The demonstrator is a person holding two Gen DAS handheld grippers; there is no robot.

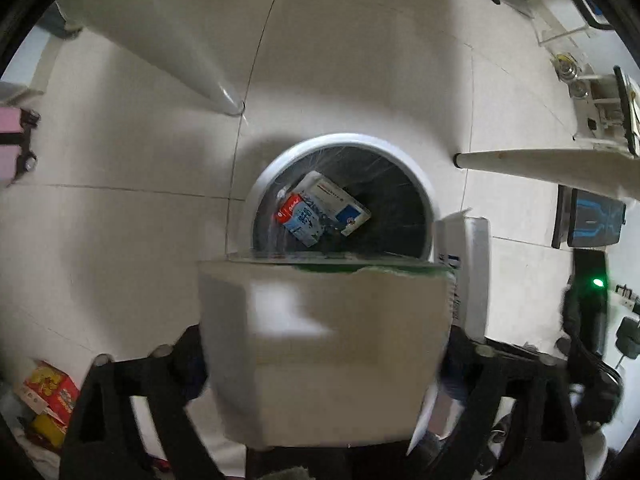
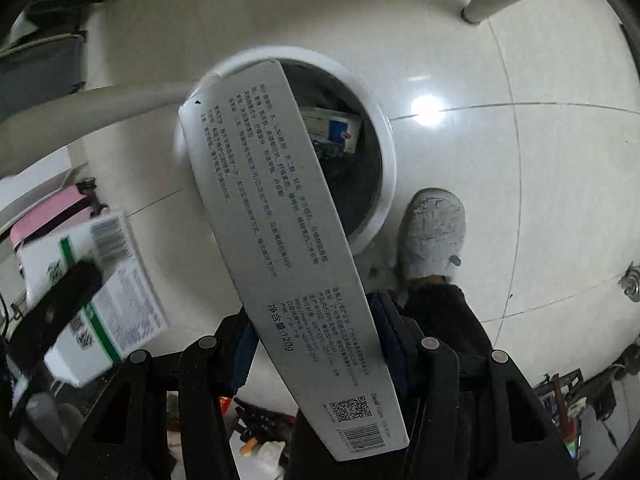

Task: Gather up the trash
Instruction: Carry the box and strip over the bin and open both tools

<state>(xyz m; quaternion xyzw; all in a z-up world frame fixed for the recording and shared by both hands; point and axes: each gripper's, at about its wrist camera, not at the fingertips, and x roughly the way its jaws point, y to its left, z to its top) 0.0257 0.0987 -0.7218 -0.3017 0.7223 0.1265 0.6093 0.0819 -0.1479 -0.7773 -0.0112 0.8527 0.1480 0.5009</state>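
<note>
A tiled floor [image 1: 120, 140] is seen beneath a round white bin [image 1: 340, 196], flanked by pale furniture legs [image 1: 192, 40] and a slippered foot [image 2: 434, 232]. Two cartons [image 1: 320, 210] are lodged inside the bin. A green-and-white box [image 1: 324, 356] is clamped in the left tongs [image 1: 320, 364] above the rim; a long grey box [image 2: 280, 240] is gripped by the right tongs [image 2: 316, 344], tilted over the opening.

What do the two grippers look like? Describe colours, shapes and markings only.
Both are matte black plastic. The left gripper has angular finger arms with triangular cut-outs and round grey pin heads at the joints. The right gripper matches it, with dark blue pads lining the inner finger faces. No cables or printed markings are visible on either.
</note>
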